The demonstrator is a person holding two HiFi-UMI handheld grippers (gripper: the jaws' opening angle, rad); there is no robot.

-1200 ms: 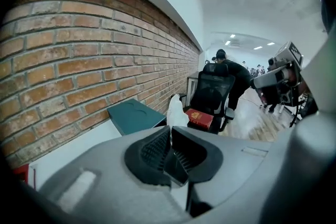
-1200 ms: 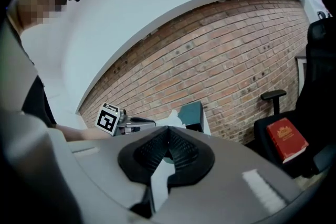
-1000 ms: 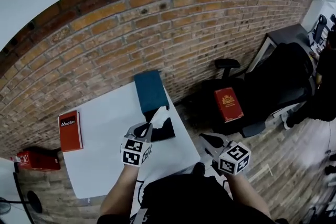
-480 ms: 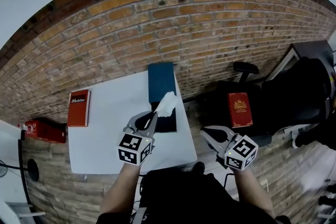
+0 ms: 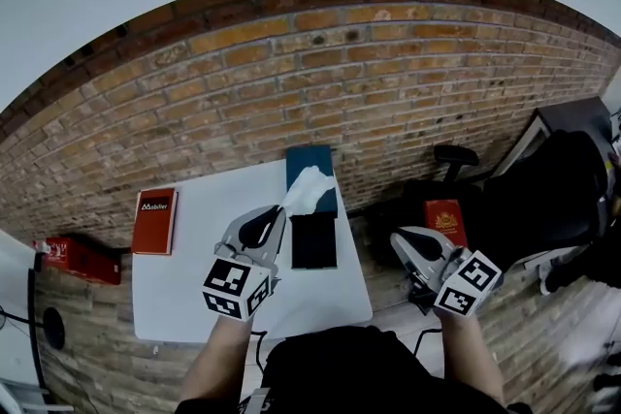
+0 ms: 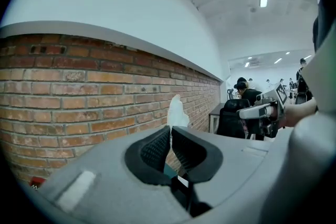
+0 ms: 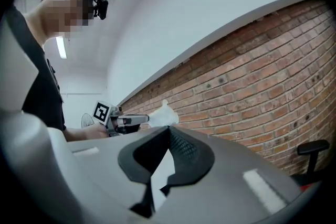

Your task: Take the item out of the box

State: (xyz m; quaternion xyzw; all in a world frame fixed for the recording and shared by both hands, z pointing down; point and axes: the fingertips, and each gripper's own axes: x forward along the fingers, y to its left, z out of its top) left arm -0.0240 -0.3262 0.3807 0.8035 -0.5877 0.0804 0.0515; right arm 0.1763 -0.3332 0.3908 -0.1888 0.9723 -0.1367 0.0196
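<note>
A crumpled white item (image 5: 309, 189) hangs in the air over the back of the white table (image 5: 194, 276), with my left gripper (image 5: 281, 211) shut on its lower end. Below it lies a black open box (image 5: 313, 240), and a teal box part (image 5: 312, 160) lies just behind that. In the left gripper view the white item (image 6: 176, 111) sticks up from between the closed pads of the left gripper (image 6: 170, 131). My right gripper (image 5: 408, 242) hovers off the table's right edge, jaws together and empty. The right gripper view shows the white item (image 7: 164, 114) to that gripper's left.
A red book (image 5: 155, 220) lies at the table's far left corner. A brick wall (image 5: 369, 92) runs behind the table. A black office chair (image 5: 505, 208) with a red book (image 5: 446, 218) on it stands to the right. A red box (image 5: 68, 257) lies on the floor at left.
My left gripper has lifted the white item up and away from the black box. My right gripper has stayed off the table's right side. The head view has shifted.
</note>
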